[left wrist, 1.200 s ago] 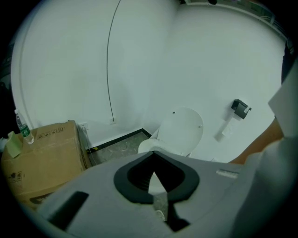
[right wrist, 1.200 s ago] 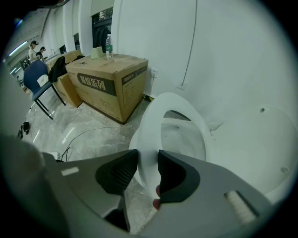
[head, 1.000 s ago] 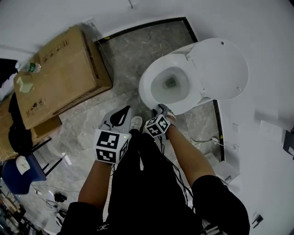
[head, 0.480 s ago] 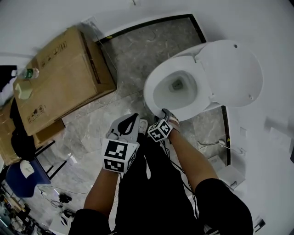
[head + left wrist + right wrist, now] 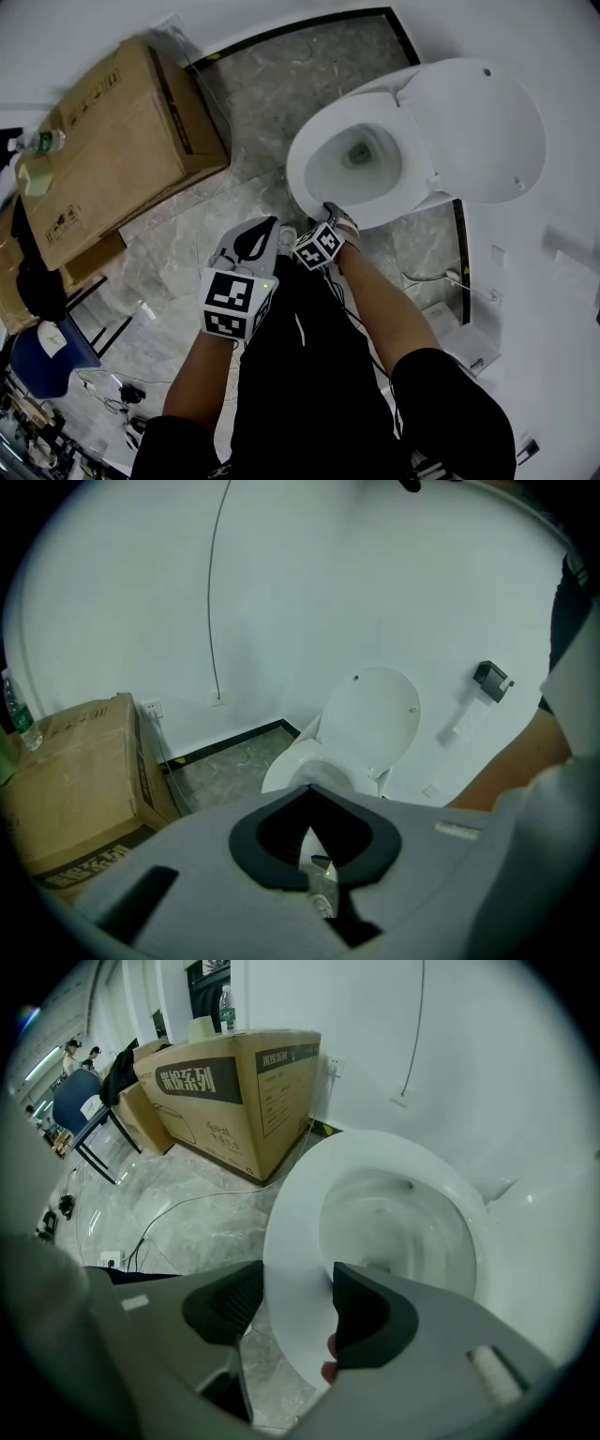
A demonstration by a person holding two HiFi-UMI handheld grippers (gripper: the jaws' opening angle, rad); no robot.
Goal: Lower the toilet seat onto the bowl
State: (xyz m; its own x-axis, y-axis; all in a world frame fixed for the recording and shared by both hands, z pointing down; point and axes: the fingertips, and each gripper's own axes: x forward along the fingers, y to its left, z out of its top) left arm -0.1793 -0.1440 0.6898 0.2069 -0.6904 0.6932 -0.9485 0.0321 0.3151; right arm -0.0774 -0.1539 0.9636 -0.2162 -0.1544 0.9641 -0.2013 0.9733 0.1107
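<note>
In the head view you have one toilet bowl (image 5: 361, 169), with one toilet seat (image 5: 305, 183) lying flat on it and one lid (image 5: 478, 122) raised behind. Your right gripper (image 5: 330, 211) reaches forward on a straight, bare forearm, and its fingers are at the seat's front rim. Your left gripper (image 5: 262, 230) hangs over the floor (image 5: 262, 112) just left of those fingers, on a forearm angled down. Two cardboard boxes (image 5: 112, 141) stand well to the left of the left fingers.

In the left gripper view, the two fingers (image 5: 255, 841) meet at their tips with nothing between them. The upright lid rises beyond the tips.

In the right gripper view, your jaws are opening wide. The seat's front rim lies between the two fingers (image 5: 370, 1321), but the pads do not clamp it. The bowl opens just beyond the fingertips.
</note>
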